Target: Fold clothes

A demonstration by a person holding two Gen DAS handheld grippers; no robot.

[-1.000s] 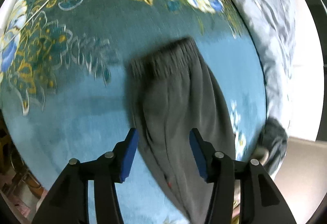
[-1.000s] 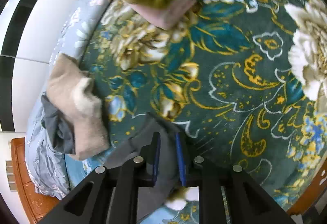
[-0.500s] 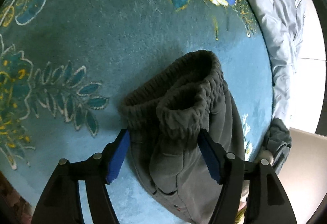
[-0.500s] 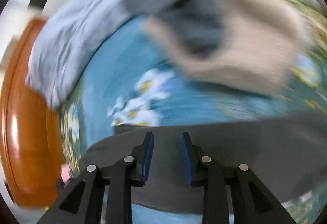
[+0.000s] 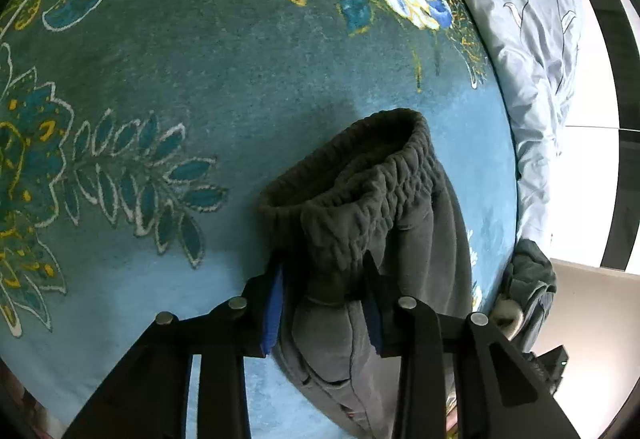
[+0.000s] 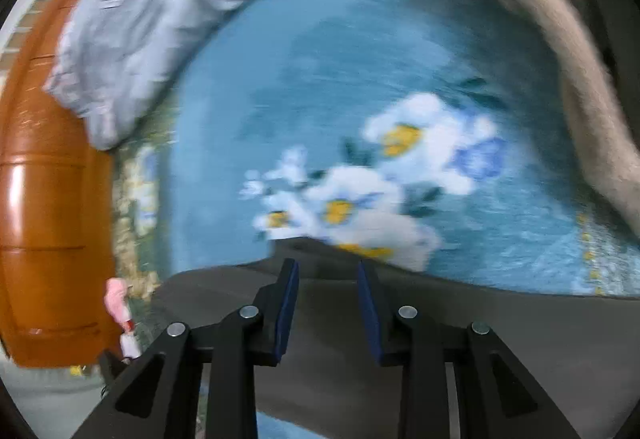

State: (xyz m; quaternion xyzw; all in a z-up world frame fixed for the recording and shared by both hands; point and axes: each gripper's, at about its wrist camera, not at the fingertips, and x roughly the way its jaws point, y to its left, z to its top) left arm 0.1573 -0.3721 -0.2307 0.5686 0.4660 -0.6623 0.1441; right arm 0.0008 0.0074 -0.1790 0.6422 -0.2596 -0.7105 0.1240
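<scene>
Dark grey sweatpants [image 5: 372, 239] lie on a teal floral blanket [image 5: 180, 99], the elastic waistband bunched up and facing away. My left gripper [image 5: 324, 271] has its blue-padded jaws closed in on the waistband fabric and grips it. In the right wrist view the same grey pants [image 6: 460, 351] stretch across the bottom. My right gripper [image 6: 328, 279] hovers over the pants' edge with jaws apart and nothing between them. That view is blurred by motion.
A pale grey-blue quilt [image 5: 528, 39] lies along the blanket's far edge, also in the right wrist view [image 6: 160, 11]. A beige garment [image 6: 580, 87] lies at right. A wooden bed frame [image 6: 48, 179] runs at left. A dark cloth heap [image 5: 528, 279] lies nearby.
My left gripper moved forward over the waistband and closed on it. My right gripper swung away fast from the folded pile to the pants' edge and opened wider.
</scene>
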